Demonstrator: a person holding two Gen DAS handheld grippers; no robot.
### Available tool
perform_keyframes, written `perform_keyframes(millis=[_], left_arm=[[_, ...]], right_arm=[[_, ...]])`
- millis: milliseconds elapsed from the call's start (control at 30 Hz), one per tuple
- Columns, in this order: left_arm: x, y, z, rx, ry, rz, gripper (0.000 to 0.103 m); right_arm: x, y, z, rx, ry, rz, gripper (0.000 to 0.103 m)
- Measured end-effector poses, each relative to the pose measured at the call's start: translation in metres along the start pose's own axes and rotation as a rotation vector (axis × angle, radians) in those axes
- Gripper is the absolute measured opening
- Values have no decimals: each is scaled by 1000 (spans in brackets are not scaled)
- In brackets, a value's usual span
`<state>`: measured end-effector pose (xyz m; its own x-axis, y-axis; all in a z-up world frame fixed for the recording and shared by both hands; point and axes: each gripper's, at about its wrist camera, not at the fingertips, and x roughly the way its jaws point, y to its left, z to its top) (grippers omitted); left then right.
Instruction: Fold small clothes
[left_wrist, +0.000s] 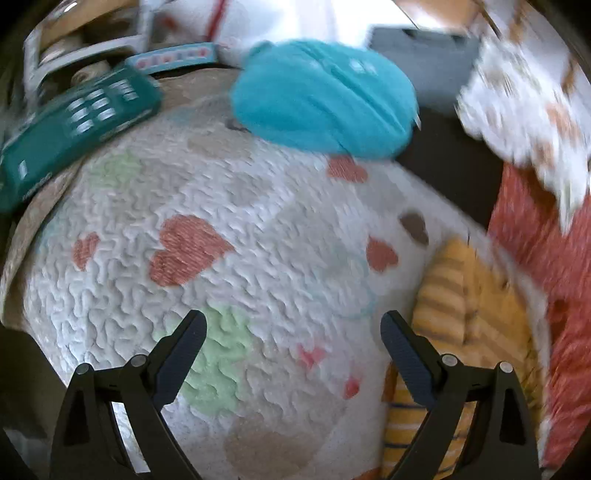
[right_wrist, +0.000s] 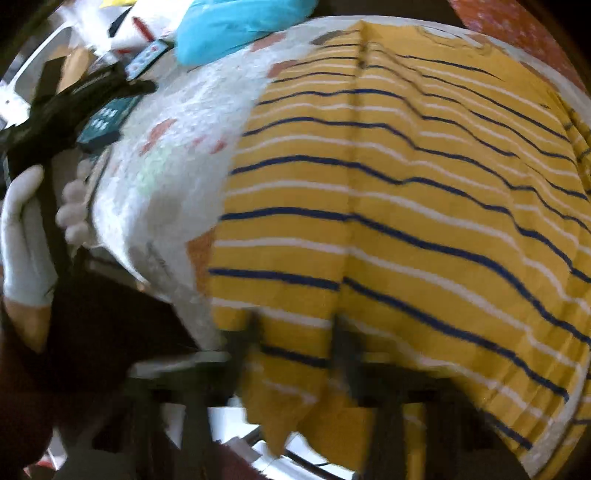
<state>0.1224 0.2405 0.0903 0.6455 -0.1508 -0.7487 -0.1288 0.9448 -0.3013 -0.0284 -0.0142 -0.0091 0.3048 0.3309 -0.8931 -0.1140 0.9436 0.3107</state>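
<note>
Gripping striped shirt (right_wrist: 406, 206) edge — right tongs (right_wrist: 295, 332) | left tongs (left_wrist: 293, 328) agape — shirt beside

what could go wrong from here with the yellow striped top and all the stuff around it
1. The right hand-held gripper seems to pinch only the near hem of the yellow striped top; the blurred view hides how deep the hold is, so it may slip.
2. The left hand-held gripper hangs open over the heart-print quilt, so it could catch the quilt instead.
3. Dragging cloth may snag the turquoise garment or teal box on the quilt's far edge.
</note>
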Motion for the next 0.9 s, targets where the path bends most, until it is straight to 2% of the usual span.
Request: perform_keyframes(millis=[100,200,267,433,567,633,733,767,833,867,900], left_arm=[[-13,26,10,-82,-65,49,95],[-19,68,17,-225,-92,97,95],[-22,95,19,-304,-96,144,95],[-27,146,18,-472,-97,232,95],[-24,170,14,-546,-69,250,95],[-22,175,14,-566,-64,255,95],[-18,174,17,-576,-66,261,95],[-16,173,18,-573,-64,262,95],[-11,167,21,-551,-53,257,95],[-7,163,24,-532,-47,252,95],[-4,156,26,-507,-42,249,95]], right_arm=[[-13,22,15,-38,-16,44,8],[-26,50,39,-117,-43,71,8],[-27,77,66,-185,-56,99,8],[-7,156,157,-361,-86,147,8],[44,216,229,-431,-61,144,8],[73,232,249,-448,-49,104,8],[123,241,268,-446,26,53,11],[133,242,272,-449,27,25,13],[136,239,278,-452,1,2,26],[128,231,281,-438,-23,7,44],[119,225,283,-425,-43,3,53]])
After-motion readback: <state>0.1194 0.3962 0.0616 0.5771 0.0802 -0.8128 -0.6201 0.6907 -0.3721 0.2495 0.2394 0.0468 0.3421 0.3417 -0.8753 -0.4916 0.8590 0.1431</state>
